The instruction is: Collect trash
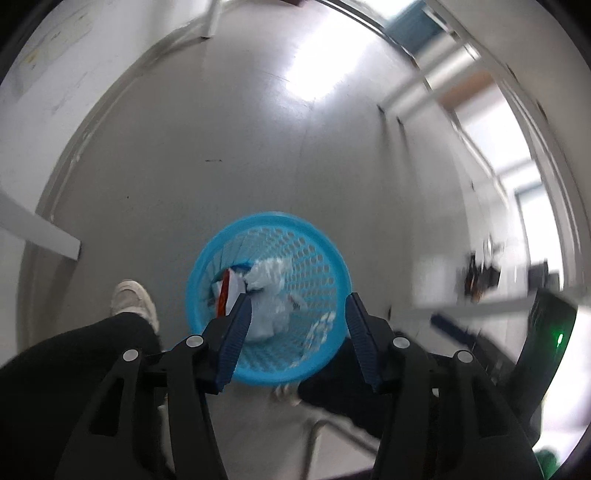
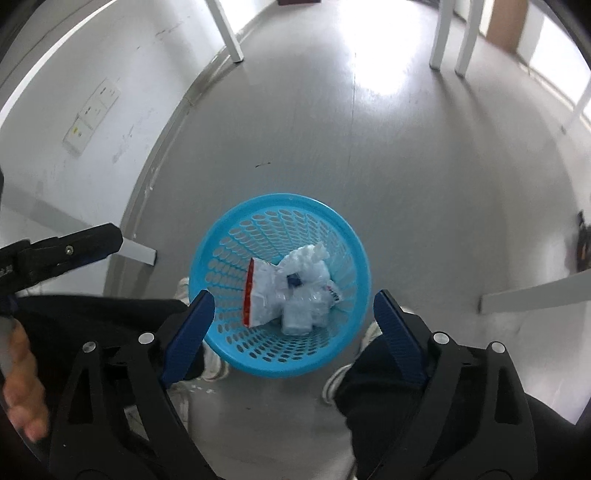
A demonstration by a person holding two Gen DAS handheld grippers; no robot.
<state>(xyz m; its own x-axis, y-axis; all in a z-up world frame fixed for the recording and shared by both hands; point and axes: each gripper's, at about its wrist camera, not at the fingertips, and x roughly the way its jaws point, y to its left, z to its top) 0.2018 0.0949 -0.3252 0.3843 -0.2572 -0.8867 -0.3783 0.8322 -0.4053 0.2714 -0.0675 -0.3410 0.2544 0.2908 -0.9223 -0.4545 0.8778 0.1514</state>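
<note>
A blue perforated trash basket stands on the grey floor below both grippers. Inside it lie crumpled white plastic, a clear bag with a red strip and a white bottle-like piece. My left gripper is open and empty, hanging above the basket's near rim. My right gripper is open and empty above the basket. The left gripper's body shows at the left of the right wrist view.
The person's black trouser legs and white shoes stand beside the basket. White table legs stand further off. A white wall with sockets runs along the left. A white shelf board juts in at right.
</note>
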